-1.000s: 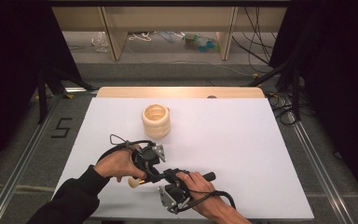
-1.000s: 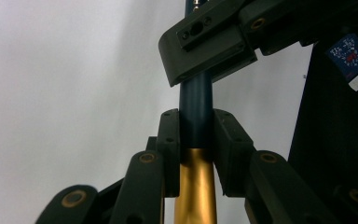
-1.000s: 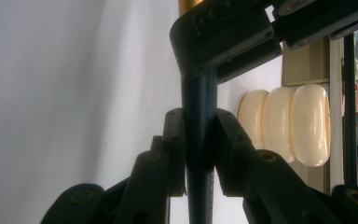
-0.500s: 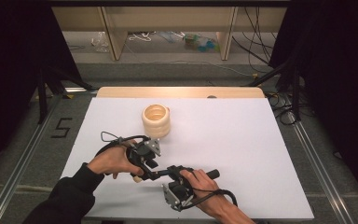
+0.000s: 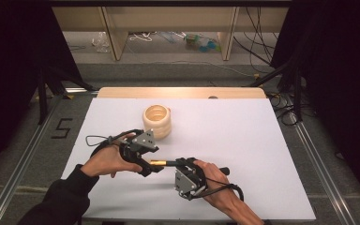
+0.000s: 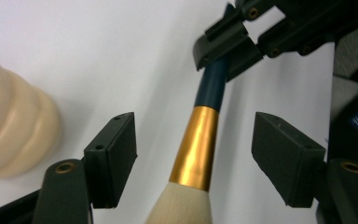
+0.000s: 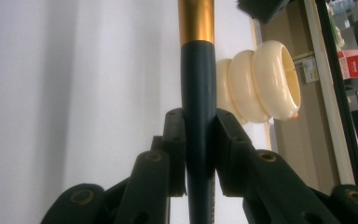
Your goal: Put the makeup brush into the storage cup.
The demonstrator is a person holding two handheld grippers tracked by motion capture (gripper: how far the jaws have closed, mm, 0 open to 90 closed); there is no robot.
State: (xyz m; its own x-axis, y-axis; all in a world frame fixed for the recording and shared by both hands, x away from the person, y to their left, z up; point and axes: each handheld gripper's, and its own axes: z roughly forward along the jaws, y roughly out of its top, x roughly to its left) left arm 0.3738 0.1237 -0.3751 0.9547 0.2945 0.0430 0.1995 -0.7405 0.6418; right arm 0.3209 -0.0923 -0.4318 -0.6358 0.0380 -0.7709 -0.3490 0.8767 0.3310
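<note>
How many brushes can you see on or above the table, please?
1: the brush is held between the two grippers, the right gripper shut on its dark handle, the left gripper open around its gold ferrule.

L gripper [image 5: 153, 165]: jaws just opening, pads standing clear either side of the brush [image 6: 198, 144], no contact.
L hand [image 5: 104, 159]: wrapped round gripper body, forearm in dark sleeve entering from bottom left, gripper pointing twd the right one.
R gripper [image 7: 199, 140]: jaws clamped on brush's dark handle.
R hand [image 5: 215, 185]: bare forearm in from bottom right, gripper pointing left, close to L gripper.
</note>
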